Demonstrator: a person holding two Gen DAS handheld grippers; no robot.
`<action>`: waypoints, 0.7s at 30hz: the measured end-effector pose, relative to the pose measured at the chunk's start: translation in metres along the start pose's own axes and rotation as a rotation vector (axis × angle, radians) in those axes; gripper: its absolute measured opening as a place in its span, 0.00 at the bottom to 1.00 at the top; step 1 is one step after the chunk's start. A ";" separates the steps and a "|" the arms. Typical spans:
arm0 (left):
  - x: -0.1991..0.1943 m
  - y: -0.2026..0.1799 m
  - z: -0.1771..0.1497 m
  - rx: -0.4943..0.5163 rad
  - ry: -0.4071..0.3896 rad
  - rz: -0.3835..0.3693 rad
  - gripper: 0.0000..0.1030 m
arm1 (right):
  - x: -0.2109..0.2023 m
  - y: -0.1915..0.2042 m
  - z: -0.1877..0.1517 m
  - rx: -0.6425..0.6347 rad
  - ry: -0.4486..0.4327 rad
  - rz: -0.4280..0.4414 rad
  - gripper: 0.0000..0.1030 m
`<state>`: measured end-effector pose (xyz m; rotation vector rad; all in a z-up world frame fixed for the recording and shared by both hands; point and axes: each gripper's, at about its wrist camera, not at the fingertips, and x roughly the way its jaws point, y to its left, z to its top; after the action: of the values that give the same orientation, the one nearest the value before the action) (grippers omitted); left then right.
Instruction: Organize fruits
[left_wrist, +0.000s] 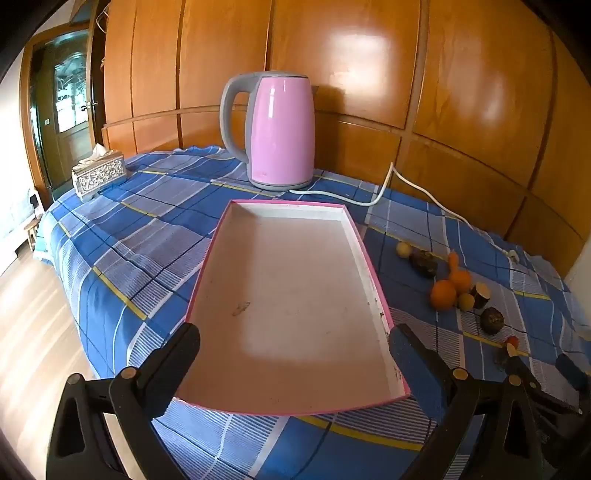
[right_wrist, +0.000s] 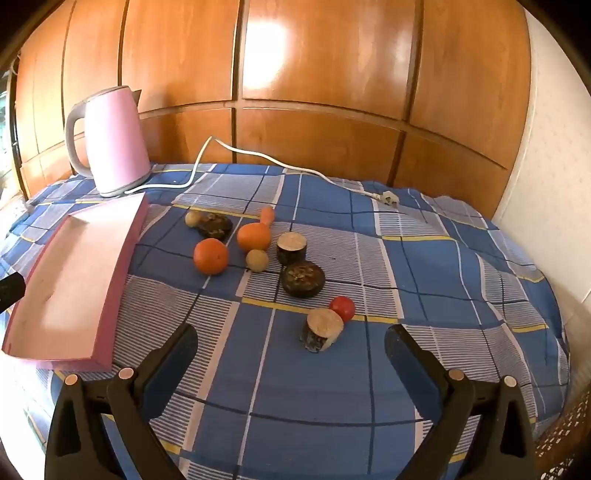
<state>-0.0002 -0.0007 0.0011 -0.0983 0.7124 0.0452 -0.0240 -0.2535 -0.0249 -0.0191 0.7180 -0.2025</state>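
A pink-rimmed shallow tray (left_wrist: 236, 206) lies empty on the blue plaid cloth; it also shows at the left in the right wrist view (right_wrist: 122, 254). My left gripper (left_wrist: 295, 354) is open above the tray's near end. Several fruits lie right of the tray: an orange (right_wrist: 210, 256), an orange gourd (right_wrist: 254, 235), a small pale ball (right_wrist: 257, 260), dark cut pieces (right_wrist: 303, 279), a red tomato (right_wrist: 342, 308) and a cut dark piece (right_wrist: 320, 329). My right gripper (right_wrist: 290, 354) is open, just short of that cut piece. The fruits also show in the left wrist view (left_wrist: 443, 293).
A pink kettle (left_wrist: 280, 129) stands at the back, its white cord (right_wrist: 280, 162) and plug (right_wrist: 389, 197) trailing across the cloth. A tissue box (left_wrist: 99, 173) sits at the far left. Wooden panels (right_wrist: 317, 74) back the table.
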 end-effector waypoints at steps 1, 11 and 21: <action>0.000 -0.001 0.000 0.002 -0.002 0.001 1.00 | 0.000 -0.001 0.000 0.007 0.006 0.011 1.00; -0.002 0.007 -0.001 -0.014 -0.014 0.016 1.00 | -0.008 0.008 0.002 -0.011 -0.025 0.023 1.00; -0.002 0.007 0.000 -0.012 -0.016 0.022 1.00 | -0.011 0.011 0.002 -0.031 -0.035 0.039 1.00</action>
<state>-0.0021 0.0064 0.0023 -0.1014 0.6978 0.0715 -0.0282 -0.2404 -0.0171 -0.0381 0.6856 -0.1530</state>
